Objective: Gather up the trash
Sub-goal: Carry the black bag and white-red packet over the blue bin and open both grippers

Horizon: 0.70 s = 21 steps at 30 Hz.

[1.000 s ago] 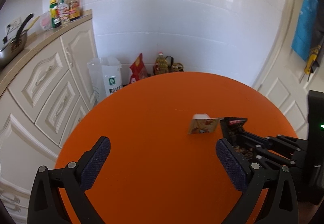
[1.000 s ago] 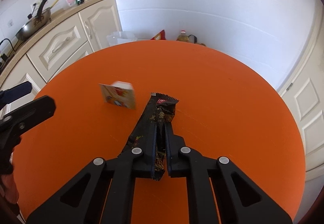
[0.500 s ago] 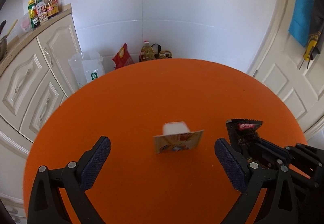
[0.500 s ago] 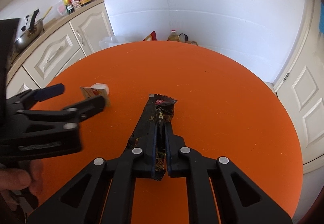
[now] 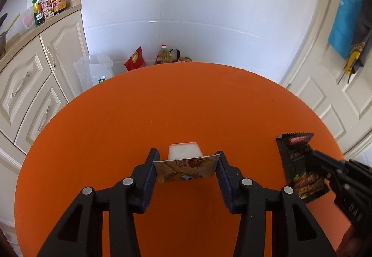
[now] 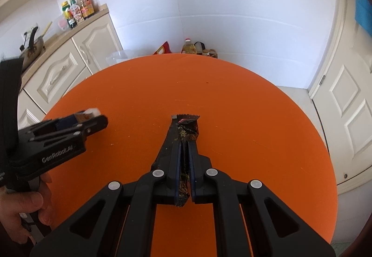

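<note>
White tiled walls and cream cabinets [image 5: 34, 85] ring our round orange desk [image 5: 162, 117]. Our left gripper [image 5: 187, 169] has its jaws partly closed, pads pressing both side edges of a small jelly cup [image 5: 186, 165], its printed foil lid facing the camera, white tub behind; whether it is lifted off the desk we cannot tell. Our right gripper [image 6: 184, 171] has its jaws nearly shut, clamped on a black snack wrapper [image 6: 186, 131] whose serrated end sticks out ahead of the tips. Wrapper and cup sit well apart. Beyond the far rim: plastic bag [image 5: 95, 71], red pouch [image 5: 134, 59], oil bottle [image 5: 164, 54].
</note>
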Each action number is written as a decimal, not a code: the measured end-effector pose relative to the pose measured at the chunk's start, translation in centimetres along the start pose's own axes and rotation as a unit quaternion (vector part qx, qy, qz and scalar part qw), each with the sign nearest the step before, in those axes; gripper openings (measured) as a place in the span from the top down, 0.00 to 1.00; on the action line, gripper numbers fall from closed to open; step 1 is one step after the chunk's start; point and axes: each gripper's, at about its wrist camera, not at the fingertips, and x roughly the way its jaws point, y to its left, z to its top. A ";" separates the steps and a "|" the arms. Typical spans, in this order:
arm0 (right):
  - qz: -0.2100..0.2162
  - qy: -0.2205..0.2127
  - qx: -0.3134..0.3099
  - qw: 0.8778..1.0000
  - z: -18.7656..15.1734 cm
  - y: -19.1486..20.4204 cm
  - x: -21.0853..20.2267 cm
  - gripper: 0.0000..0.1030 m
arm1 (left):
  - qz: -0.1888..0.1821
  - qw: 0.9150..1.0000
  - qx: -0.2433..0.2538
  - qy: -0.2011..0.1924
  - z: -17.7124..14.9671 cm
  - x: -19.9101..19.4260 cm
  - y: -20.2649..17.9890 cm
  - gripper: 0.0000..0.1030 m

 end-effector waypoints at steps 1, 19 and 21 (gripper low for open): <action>0.001 -0.002 0.002 1.000 -0.1 -0.1 -0.3 0.95 | -0.001 1.000 -0.001 -0.003 -0.2 -0.2 0.1 0.58; 0.016 0.029 0.036 0.999 -3.9 -2.4 -2.3 0.89 | -0.019 1.000 0.018 -0.006 -3.4 0.8 -1.2 0.58; 0.014 0.032 0.037 0.999 -3.5 -2.4 -1.7 0.75 | -0.019 1.000 0.020 -0.007 -3.4 1.0 -1.1 0.58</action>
